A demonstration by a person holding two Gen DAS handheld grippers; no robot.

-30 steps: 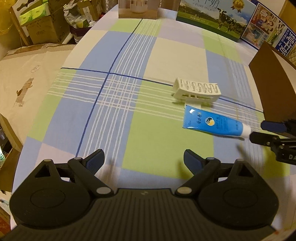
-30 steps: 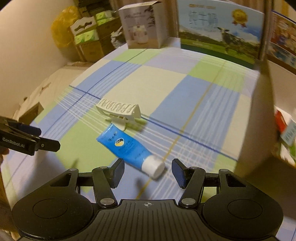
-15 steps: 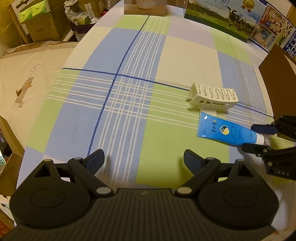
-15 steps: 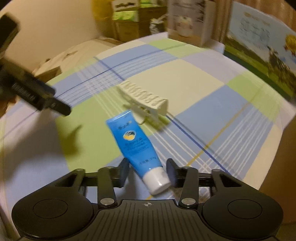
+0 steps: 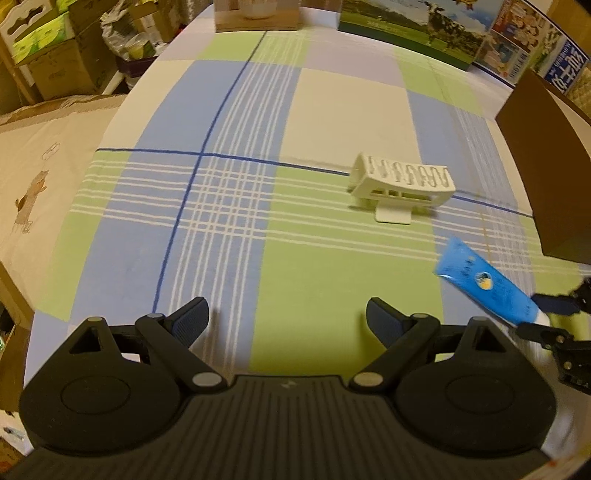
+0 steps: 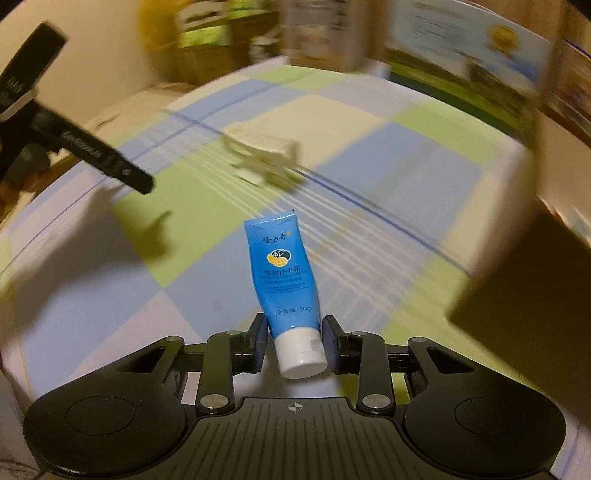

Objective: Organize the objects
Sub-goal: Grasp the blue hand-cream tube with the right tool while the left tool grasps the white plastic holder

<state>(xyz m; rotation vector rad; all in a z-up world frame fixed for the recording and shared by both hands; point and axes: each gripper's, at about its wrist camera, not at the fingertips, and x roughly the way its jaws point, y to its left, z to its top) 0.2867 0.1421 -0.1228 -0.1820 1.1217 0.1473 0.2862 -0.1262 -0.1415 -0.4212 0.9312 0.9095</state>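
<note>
A blue hand-cream tube (image 6: 284, 273) with a white cap is between the pads of my right gripper (image 6: 294, 328), whose jaws are closing and press on it near the cap. The tube points away from me, its flat end raised off the checked tablecloth (image 5: 229, 110). In the left wrist view the same tube (image 5: 484, 284) is at the lower right, with the right gripper (image 5: 541, 315) on it. A white slotted rack (image 5: 402, 181) stands on the cloth beyond it. My left gripper (image 5: 286, 312) hovers open over the cloth with nothing between its fingers.
A tall brown box (image 5: 546, 155) stands at the right edge of the table. A milk carton box (image 5: 406, 40) and a printed product box (image 5: 255, 14) line the far edge. Stacked cardboard boxes (image 5: 55, 62) sit on the floor to the left.
The right jaws have narrowed onto the tube's cap end. The tube has left its place beside the rack, swung round and lifted. The left gripper has kept its wide opening.
</note>
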